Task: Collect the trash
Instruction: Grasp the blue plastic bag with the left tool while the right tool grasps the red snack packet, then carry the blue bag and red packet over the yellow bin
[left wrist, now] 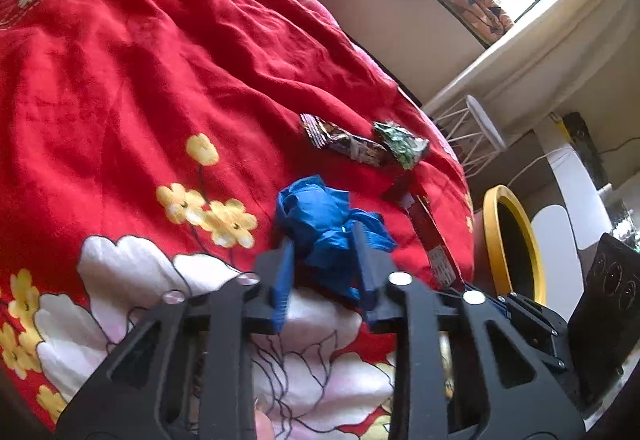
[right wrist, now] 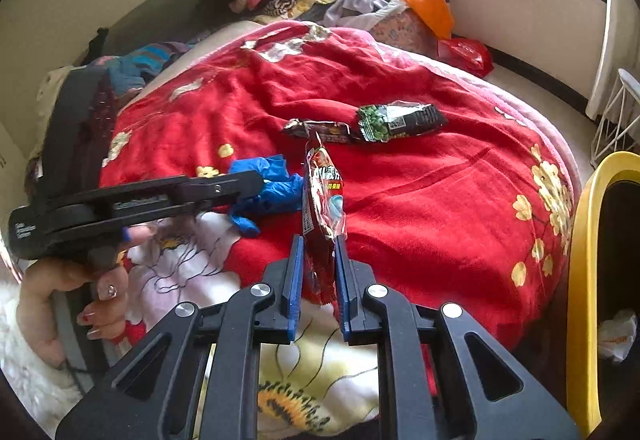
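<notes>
Red floral blanket covers the bed; yellow-rimmed bin beside it

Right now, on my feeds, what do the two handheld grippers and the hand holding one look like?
Both are the same build: the left gripper and right gripper have matte black plastic linkage arms with triangular cut-outs, round silver pivot pins and blue ribbed pads on the fingers. No cables show. The hand on the left unit's black handle is bare, with decorated nails, one blue.
</notes>
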Motion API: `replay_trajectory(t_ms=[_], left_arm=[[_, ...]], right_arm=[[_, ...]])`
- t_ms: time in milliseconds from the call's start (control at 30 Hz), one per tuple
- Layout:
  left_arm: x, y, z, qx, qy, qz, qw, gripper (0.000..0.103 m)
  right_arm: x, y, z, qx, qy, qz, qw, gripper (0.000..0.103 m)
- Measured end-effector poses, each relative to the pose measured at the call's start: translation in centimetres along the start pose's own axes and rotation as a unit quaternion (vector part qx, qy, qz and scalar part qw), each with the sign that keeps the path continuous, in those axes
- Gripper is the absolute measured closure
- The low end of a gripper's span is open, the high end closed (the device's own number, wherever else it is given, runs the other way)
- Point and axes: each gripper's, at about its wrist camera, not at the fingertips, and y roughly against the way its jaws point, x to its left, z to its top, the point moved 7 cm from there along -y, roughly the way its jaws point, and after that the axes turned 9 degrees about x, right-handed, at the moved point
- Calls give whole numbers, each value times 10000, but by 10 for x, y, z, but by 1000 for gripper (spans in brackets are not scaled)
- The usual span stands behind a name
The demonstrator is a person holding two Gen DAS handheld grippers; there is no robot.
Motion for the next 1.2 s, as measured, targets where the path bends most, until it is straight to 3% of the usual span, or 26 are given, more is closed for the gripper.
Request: replay_trajectory(t_ms=[167, 500, 1200], left_arm=[[-17, 11, 1, -139, -262, -28, 9996, 96], [-70, 39, 4, -517, -935, -44, 9943, 97], [-166, 47, -10, -693, -1926, -334, 9783, 96]], right_arm=[[0, 18, 1, -201, 45, -89, 9997, 89], [-22, 61, 7, -701, -162, -270, 9970, 89], [-122, 134, 0, -1480, -1284, -686, 9782, 89]])
